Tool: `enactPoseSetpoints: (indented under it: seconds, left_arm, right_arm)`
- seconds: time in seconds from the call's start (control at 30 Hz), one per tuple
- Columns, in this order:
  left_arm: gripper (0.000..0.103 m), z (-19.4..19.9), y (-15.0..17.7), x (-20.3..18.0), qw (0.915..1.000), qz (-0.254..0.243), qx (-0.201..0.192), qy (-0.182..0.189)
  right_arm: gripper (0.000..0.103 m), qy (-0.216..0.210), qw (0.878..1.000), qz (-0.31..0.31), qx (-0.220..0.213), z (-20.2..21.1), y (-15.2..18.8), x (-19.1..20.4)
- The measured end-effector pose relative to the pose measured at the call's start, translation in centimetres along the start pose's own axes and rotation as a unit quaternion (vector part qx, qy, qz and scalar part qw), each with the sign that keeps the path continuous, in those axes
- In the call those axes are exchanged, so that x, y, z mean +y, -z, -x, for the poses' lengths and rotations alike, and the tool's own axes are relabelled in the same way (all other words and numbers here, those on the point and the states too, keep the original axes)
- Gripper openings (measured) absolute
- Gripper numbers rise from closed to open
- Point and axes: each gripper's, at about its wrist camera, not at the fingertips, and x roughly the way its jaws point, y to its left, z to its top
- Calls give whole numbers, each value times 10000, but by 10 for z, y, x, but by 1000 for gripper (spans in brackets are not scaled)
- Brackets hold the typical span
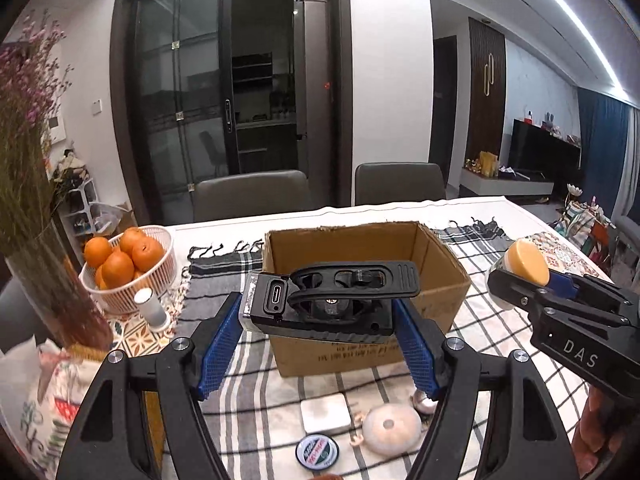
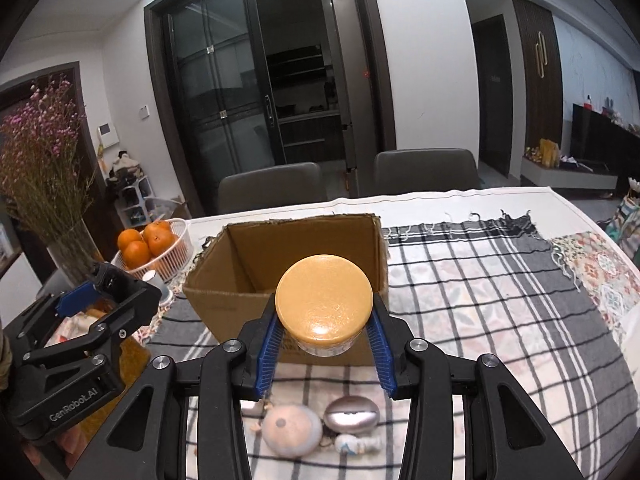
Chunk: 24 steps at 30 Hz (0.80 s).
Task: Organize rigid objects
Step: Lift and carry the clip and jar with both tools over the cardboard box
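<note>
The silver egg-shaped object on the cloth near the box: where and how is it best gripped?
Probably across its short axis, coming from above. The silver egg-shaped object lies on its side on the checked cloth, smooth and rounded, so pads on its narrow middle should slip least. A round pinkish object sits close on its left, so keep the fingers clear there.

A home's dining area: a table (image 2: 500, 280) under a checked cloth (image 2: 472, 304), with two chairs (image 2: 426, 170) behind it, a basket of oranges (image 1: 128, 264) and vase of dried flowers (image 1: 28, 152) at its left, a TV (image 1: 546, 148) beyond its right.
</note>
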Motion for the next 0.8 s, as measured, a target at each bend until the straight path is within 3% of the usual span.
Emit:
enactPoseSetpoints:
  seconds: [0.37,0.8]
  left_arm:
    - [73,-41,-31,9,9987,22,464,202]
    - [73,-109,-49,12,9870,-67,1559,374]
  right_arm:
    - [41,-169,9984,118,525,-41,-38,0]
    - [41,-328,9876,387,1484,-103,-57,-3]
